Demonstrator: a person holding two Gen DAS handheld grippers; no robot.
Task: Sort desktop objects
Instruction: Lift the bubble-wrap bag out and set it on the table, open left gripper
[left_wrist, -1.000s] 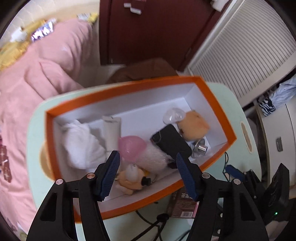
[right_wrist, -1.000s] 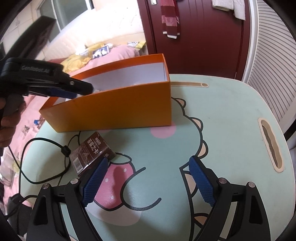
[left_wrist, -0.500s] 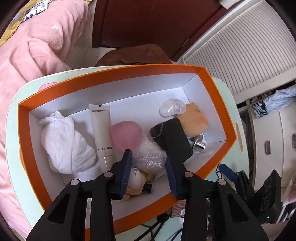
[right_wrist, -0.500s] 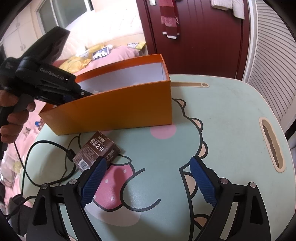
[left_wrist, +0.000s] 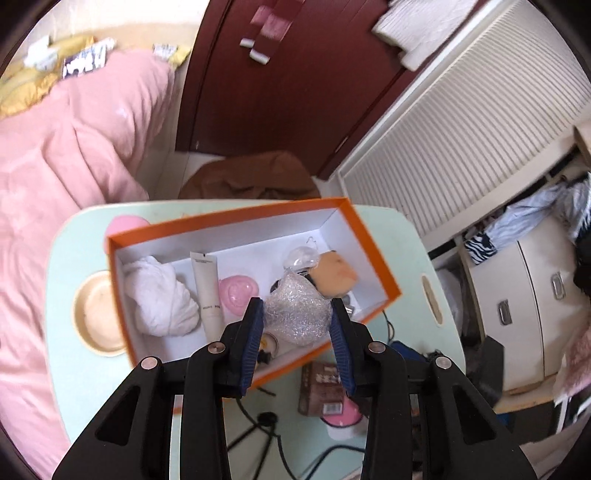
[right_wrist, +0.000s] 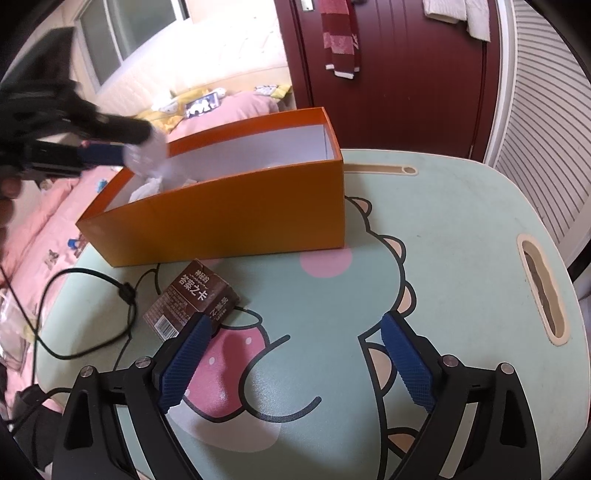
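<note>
Looking down my left wrist view, I see the orange box (left_wrist: 373, 243), a long cardboard carton with a white inside, sitting open on the mint-green worktop (left_wrist: 74, 266). Lying in it are a crumpled white cloth (left_wrist: 159, 295), a slim white tube (left_wrist: 207, 284), a glossy pink round thing (left_wrist: 238, 291), a clear plastic dome (left_wrist: 301, 256), a soft tan plush piece (left_wrist: 334, 273) and a small toy figure (left_wrist: 267, 345) near the front wall. My left gripper (left_wrist: 297, 317) is clenched on a crinkly ball of clear plastic wrap (left_wrist: 299, 314), the blue ribbed fingers (left_wrist: 253, 332) pressing it from both sides; the ball hangs over the box, above its contents. In the right wrist view that same wad (right_wrist: 147, 155) shows as a blurred pale lump above the box's left end.

My right gripper (right_wrist: 295, 365) is released, its fingers spread wide with only the cartoon dinosaur print of the worktop between them. A brown rectangular carton (right_wrist: 192, 302) with printed lettering and a barcode lies flat just past the left finger, close in front of the box's outer wall (right_wrist: 240, 214). A black cable (right_wrist: 110, 295) loops across the worktop to the carton's left.
</note>
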